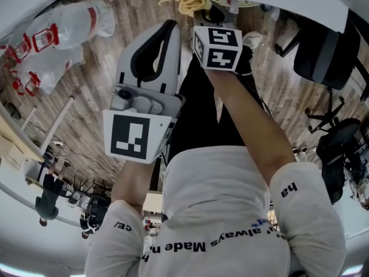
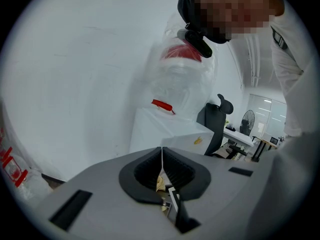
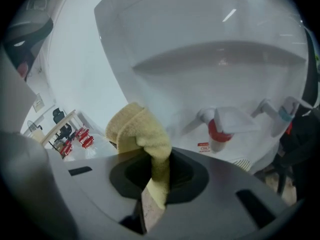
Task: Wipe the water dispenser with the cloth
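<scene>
Cloth (image 3: pixel 142 134): yellow terry, bunched, clamped in the right claw (image 3: pixel 159 174) near the dispenser (image 3: pixel 200 39), which has a glossy white plastic, curved front and a red-collared tap (image 3: pixel 217 129). Left claw (image 2: pixel 161 164) is clenched and empty. Clear bags (image 1: pixel 63 27) lie on the wood floor (image 1: pixel 92 120).

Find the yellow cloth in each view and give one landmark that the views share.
Head view: the cloth is at top centre, just beyond the right tool.
Left gripper view: not clearly in it; the left tool is shut with nothing identifiable in it.
Right gripper view: lower centre, clamped in the right tool and bunched above it.
Landmark: the white water dispenser fills the right gripper view and lies along the head view's top edge.
</scene>
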The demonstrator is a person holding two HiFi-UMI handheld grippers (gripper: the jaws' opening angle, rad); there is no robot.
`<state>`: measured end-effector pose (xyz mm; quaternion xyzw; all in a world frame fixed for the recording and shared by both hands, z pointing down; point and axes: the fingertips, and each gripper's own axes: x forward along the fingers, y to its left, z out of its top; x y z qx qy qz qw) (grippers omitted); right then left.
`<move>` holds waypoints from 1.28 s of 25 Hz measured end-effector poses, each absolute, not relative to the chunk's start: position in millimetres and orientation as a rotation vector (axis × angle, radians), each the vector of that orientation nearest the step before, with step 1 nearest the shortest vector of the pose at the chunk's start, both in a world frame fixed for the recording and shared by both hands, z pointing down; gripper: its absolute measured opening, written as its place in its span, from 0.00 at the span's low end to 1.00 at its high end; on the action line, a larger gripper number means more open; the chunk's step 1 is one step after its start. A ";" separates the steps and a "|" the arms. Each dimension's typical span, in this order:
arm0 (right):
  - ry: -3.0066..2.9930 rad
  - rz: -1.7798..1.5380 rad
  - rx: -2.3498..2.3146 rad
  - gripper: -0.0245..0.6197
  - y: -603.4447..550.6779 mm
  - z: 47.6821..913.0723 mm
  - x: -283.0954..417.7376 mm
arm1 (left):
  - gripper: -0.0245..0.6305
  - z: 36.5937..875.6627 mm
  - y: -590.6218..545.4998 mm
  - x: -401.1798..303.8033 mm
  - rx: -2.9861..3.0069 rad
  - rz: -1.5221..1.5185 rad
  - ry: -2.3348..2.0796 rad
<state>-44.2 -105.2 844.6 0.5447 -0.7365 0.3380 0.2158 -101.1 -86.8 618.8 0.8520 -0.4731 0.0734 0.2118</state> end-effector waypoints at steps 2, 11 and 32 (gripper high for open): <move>-2.038 0.941 1.511 0.13 -105.6 850.3 -42.3 | 0.08 620.1 -87.3 -101.6 2.366 0.205 -1.311; -2.006 0.868 1.475 0.13 -108.9 891.4 -37.1 | 0.08 626.2 -91.6 -108.5 2.358 0.213 -1.311; -1.938 0.729 1.246 0.13 -111.5 981.3 -35.9 | 0.08 648.4 -83.4 -127.6 2.305 0.229 -1.344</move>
